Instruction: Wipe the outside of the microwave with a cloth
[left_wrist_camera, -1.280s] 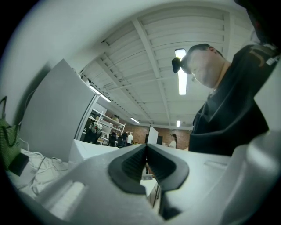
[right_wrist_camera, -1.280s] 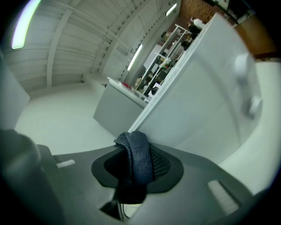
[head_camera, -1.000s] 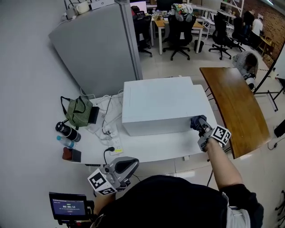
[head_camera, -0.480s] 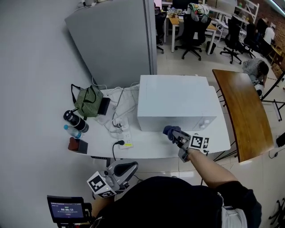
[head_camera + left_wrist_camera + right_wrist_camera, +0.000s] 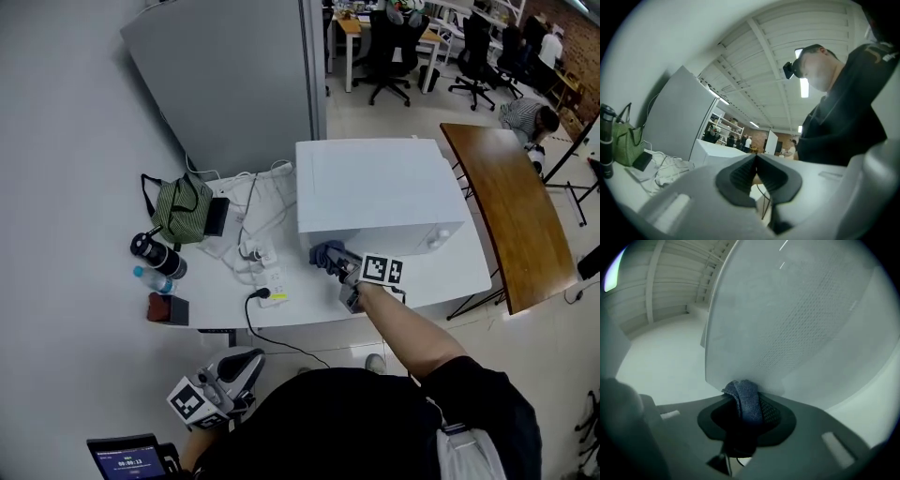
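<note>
A white microwave (image 5: 375,192) stands on the white table (image 5: 441,281), its front facing me. My right gripper (image 5: 336,262) is shut on a blue cloth (image 5: 325,253) and presses it against the lower left corner of the microwave's front. In the right gripper view the cloth (image 5: 746,401) is folded between the jaws, touching the perforated door (image 5: 797,329) of the microwave. My left gripper (image 5: 239,367) hangs low beside my body, below the table's near edge, jaws shut with nothing between them. In the left gripper view the left gripper (image 5: 756,169) points up toward the microwave (image 5: 717,149).
Left of the microwave lie white cables and a power strip (image 5: 265,272), a green bag (image 5: 178,214), a dark bottle (image 5: 155,255), a small water bottle (image 5: 150,278) and a red-black box (image 5: 169,309). A grey partition (image 5: 225,75) stands behind. A brown table (image 5: 511,216) is at the right.
My right gripper has slid the cloth leftward along the bottom of the microwave's front, from its right corner to its left corner. The left gripper has stayed low.
</note>
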### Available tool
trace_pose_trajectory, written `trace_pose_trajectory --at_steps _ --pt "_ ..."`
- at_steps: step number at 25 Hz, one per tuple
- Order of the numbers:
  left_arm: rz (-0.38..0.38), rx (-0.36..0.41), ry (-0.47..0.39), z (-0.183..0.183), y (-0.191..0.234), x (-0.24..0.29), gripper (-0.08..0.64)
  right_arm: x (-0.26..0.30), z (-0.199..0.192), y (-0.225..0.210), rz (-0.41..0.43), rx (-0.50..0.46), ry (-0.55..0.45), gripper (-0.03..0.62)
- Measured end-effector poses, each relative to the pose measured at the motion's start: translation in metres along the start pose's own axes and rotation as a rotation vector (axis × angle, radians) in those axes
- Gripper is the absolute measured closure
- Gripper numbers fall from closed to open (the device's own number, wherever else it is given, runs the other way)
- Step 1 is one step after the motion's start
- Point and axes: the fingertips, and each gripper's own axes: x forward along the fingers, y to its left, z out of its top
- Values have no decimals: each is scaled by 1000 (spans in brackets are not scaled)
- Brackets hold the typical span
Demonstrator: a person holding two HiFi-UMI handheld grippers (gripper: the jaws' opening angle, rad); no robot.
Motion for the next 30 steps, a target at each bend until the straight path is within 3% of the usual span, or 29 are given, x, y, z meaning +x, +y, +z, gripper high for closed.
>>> trace_pose_trajectory --at_steps 9,13,15,16,17,18,21,23,25,27,30 --pt "-118 -8 -19 -3 -66 133 555 -220 127 -125 -212 78 -295 499" --pt "-147 -22 -2 -13 -86 170 555 -227 129 -124 -154 112 -291 499" --pt "-147 -23 2 -15 -91 173 555 -204 111 -104 -121 47 -203 499" --pt "-139 -22 1 -15 -91 169 555 -187 94 -88 -109 -58 -116 499" --pt "-127 -22 -2 -14 -89 163 555 -167 75 -68 -97 -223 -13 499" --pt "-114 -22 -12 -10 -86 154 555 -143 52 -45 -79 -451 95 499" --pt "-65 -26 -43 1 -68 115 557 -69 -17 29 6 -1333 367 499" --pt "-18 -20 -21 -6 -47 74 555 -22 -61 57 70 -1766 477 498" --pt "21 -23 -11 -10 -27 35 555 21 -98 60 88 -2073 562 499" --pt "41 -31 -5 -8 -13 8 555 54 -117 48 49 -2344 628 498" --pt "51 -40 5 -6 0 -11 555 72 -115 23 -32 -2591 704 497"
